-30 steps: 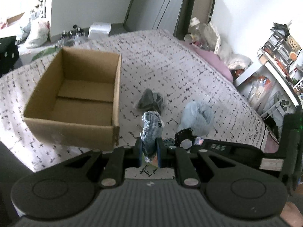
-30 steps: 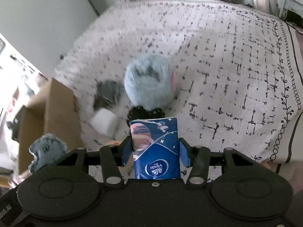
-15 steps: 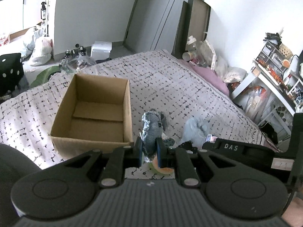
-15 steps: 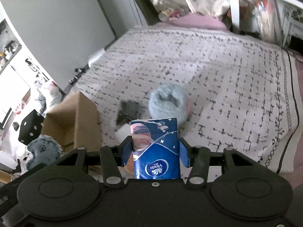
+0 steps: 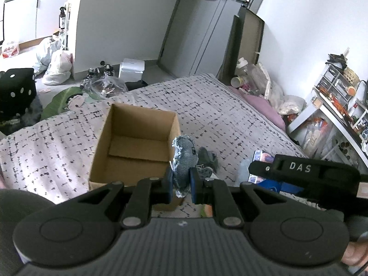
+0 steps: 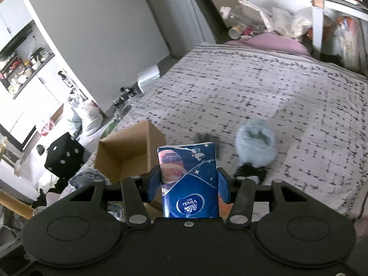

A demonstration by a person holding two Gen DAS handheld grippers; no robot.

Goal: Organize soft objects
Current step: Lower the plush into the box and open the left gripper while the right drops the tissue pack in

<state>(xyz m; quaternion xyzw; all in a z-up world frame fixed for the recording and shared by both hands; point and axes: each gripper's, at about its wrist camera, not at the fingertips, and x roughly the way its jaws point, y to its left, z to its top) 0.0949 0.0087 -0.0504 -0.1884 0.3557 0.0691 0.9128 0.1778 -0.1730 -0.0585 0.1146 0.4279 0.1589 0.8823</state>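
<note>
The left tongs' body is covering the near wall of the cardboard box and the lower end of the denim piece. The right tongs are hiding the bottom of the tissue pack and part of the black item. Motion is blurring the fluffy blue toy.

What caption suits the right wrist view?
Right gripper clamps a blue Vinda tissue pack above the patterned bed, cardboard box ahead.
</note>
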